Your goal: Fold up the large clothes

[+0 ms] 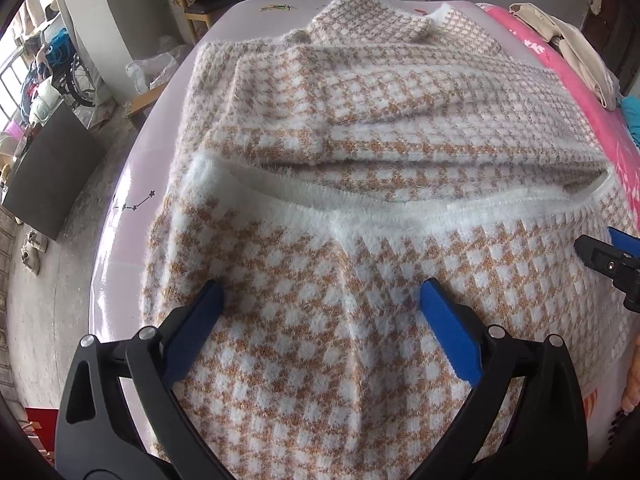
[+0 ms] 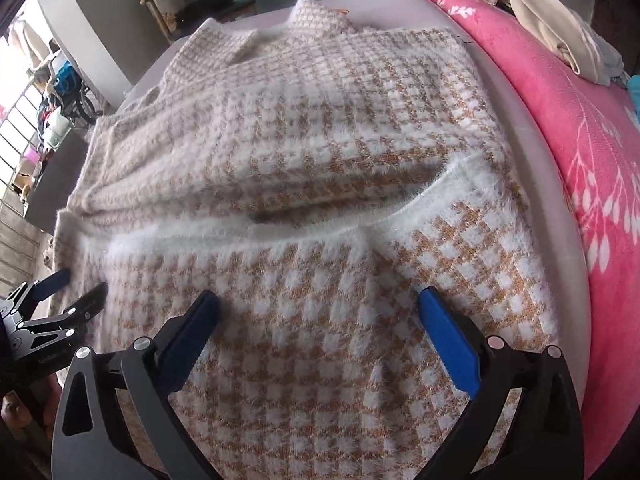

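A fuzzy tan-and-white checked sweater (image 1: 360, 128) (image 2: 320, 128) lies spread on a pale lilac table, its lower part folded up over the body, the white hem band (image 1: 400, 204) (image 2: 280, 232) running across the middle. My left gripper (image 1: 322, 296) hangs open above the folded flap, nothing between its blue pads. My right gripper (image 2: 318, 304) is likewise open over the flap further right, empty. The right gripper's tips (image 1: 600, 256) show at the right edge of the left wrist view; the left gripper (image 2: 76, 284) shows at the lower left of the right wrist view.
The lilac table (image 1: 132, 200) drops to a concrete floor on the left. A pink flowered blanket (image 2: 580, 140) lies along the right, with beige folded cloth (image 2: 540, 20) on it. A wooden chair (image 1: 224, 4) and a dark box (image 1: 48, 164) stand beyond the table.
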Demonstrator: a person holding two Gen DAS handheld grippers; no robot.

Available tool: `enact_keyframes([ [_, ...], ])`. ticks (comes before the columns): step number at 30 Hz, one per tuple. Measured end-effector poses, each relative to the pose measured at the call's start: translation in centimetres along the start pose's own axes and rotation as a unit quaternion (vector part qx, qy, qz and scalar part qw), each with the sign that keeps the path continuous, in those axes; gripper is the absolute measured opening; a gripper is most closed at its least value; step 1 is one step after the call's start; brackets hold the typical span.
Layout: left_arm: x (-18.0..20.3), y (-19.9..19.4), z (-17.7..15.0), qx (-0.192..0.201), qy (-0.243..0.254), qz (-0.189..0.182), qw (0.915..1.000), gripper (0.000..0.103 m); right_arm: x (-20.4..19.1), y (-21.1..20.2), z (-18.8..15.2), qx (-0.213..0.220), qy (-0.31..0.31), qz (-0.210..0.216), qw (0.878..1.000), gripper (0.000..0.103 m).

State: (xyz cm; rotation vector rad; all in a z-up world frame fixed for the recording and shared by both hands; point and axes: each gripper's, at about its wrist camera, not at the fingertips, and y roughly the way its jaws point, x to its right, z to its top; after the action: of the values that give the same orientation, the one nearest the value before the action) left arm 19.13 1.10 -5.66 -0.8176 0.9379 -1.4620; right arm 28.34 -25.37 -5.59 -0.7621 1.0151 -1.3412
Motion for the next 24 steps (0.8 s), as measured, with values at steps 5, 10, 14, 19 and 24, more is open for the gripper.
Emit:
enact_keyframes([
  [5,-0.05,0.13,0.10,-0.002,-0.004,0.000,1.0000,0.096,0.24,0.28,0.31,-0.017,0.009,0.010,1.000,0.097],
  [10,0.02,0.30,0.13,-0.008,-0.005,0.001,1.0000,0.096,0.42,0.29,0.58,-0.017,0.007,0.011,1.000,0.097],
  [14,0.07,0.46,0.29,-0.013,-0.007,0.002,0.9999,0.096,0.45,0.38,0.63,-0.022,0.007,0.011,1.000,0.097],
  [19,0.05,0.45,0.35,-0.017,-0.009,0.003,0.9998,0.096,0.49,0.41,0.68,-0.026,0.005,0.012,1.000,0.097],
  [24,0.09,0.45,0.41,-0.014,-0.010,0.004,0.9998,0.096,0.36,0.32,0.64,-0.015,0.005,0.013,1.000,0.097],
])
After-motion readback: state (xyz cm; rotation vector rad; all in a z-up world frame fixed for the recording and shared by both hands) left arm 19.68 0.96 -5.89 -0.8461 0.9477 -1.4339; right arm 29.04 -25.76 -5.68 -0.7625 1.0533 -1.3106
